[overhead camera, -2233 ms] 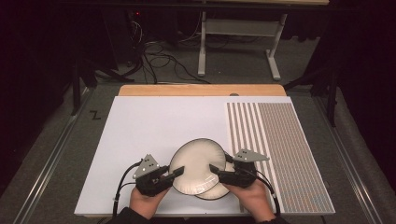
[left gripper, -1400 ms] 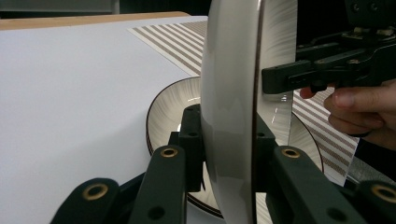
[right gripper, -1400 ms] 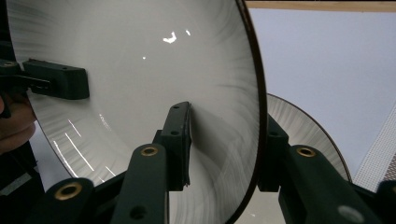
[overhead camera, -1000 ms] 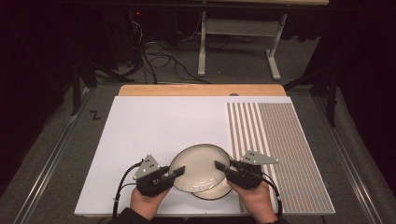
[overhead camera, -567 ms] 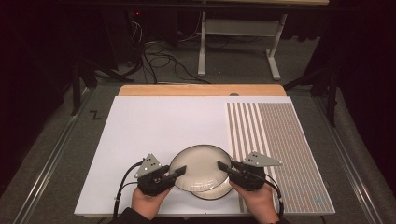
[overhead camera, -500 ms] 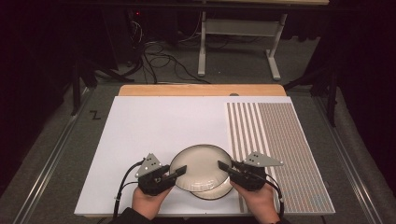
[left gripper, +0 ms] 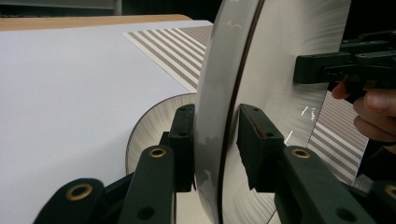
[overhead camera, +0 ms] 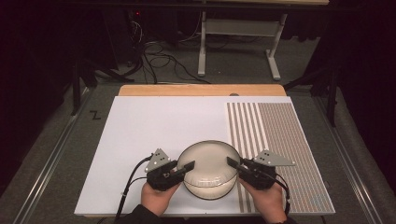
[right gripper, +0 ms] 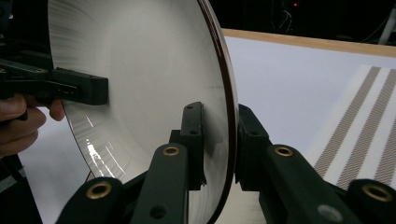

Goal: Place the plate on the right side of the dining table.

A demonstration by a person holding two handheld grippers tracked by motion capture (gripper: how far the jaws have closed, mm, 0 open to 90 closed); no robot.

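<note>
High view shows your two hands at the bottom middle of the frame, each one holding a gripper. Between them is a shiny white bowl point(overhead camera: 208, 169) with a thin dark line around its rim. Your left gripper point(overhead camera: 186, 169) is clenched on the bowl's left rim, and your right gripper point(overhead camera: 234, 164) is clenched on its right rim. The bowl sits low in the frame, over the near part of the white mat point(overhead camera: 154, 135) that covers the counter. A patch of brown and white stripes point(overhead camera: 261, 126) fills the right side of the mat, and the bowl's right edge reaches the first stripes. Left gripper view shows one black jaw on each side of the bowl's rim, squeezing it, and your other hand point(left gripper: 373, 109) with its gripper at the right of the frame on the far rim. Right gripper view shows the same grip from the other side: the rim is pinched between the two black jaws, and the inside of the bowl faces the left of the frame. A strip of bare wood point(overhead camera: 201, 90) runs along the far edge of the counter.
</note>
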